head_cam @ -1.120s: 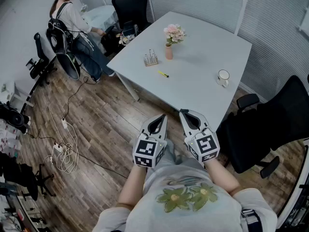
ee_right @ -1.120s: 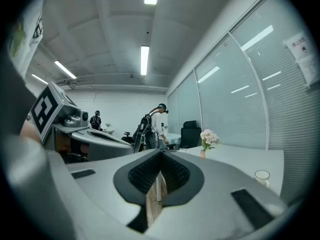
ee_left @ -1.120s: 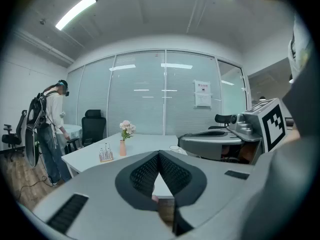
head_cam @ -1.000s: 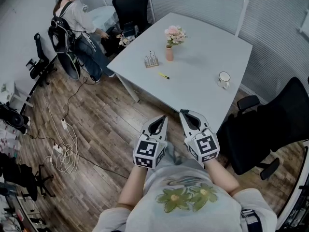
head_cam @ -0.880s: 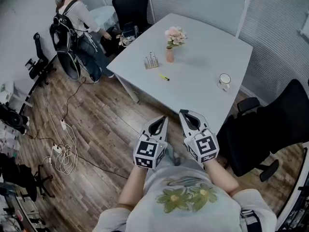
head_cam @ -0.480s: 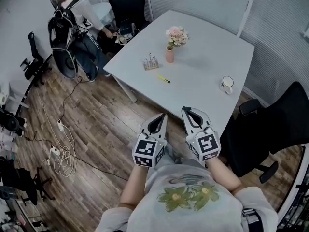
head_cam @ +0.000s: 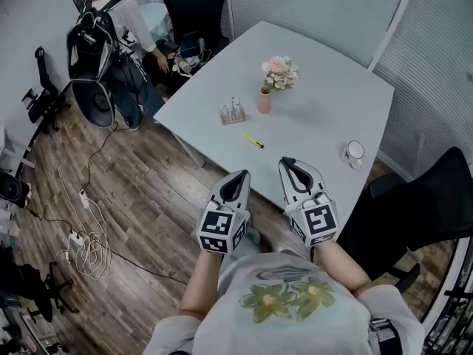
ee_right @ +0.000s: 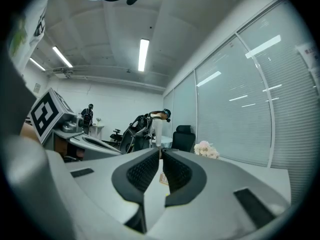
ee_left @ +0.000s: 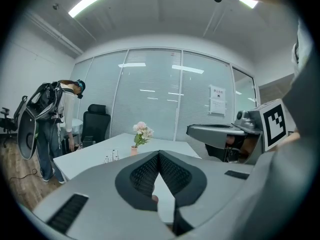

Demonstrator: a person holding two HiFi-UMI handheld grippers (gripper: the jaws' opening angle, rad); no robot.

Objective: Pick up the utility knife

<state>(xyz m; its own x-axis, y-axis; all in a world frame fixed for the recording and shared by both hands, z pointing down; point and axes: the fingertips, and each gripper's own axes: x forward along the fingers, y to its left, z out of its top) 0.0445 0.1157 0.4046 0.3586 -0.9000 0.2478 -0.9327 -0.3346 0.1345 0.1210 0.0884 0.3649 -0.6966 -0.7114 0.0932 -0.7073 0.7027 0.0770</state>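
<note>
The utility knife [head_cam: 253, 141], small and yellow with a dark tip, lies on the grey-white table [head_cam: 325, 95] near its front left edge. Both grippers are held side by side in front of my body and point toward the table, short of the knife. My left gripper [head_cam: 242, 173] hangs over the wooden floor, its jaws shut and empty; in the left gripper view [ee_left: 159, 154] the pads meet. My right gripper [head_cam: 284, 161] reaches the table's near edge; in the right gripper view [ee_right: 161, 151] its jaws are opening by a thin slit, with nothing between them.
On the table stand a pink vase of flowers [head_cam: 266, 98], a small rack of tubes [head_cam: 232, 112] and a white mug [head_cam: 354, 152]. A black office chair [head_cam: 421, 213] stands at the right. A person with a backpack [head_cam: 111, 28] stands at the far left; cables [head_cam: 81, 235] lie on the floor.
Both grippers have moved forward together toward the table, and the knife now lies closer to them. The person at the back has shifted toward the upper left.
</note>
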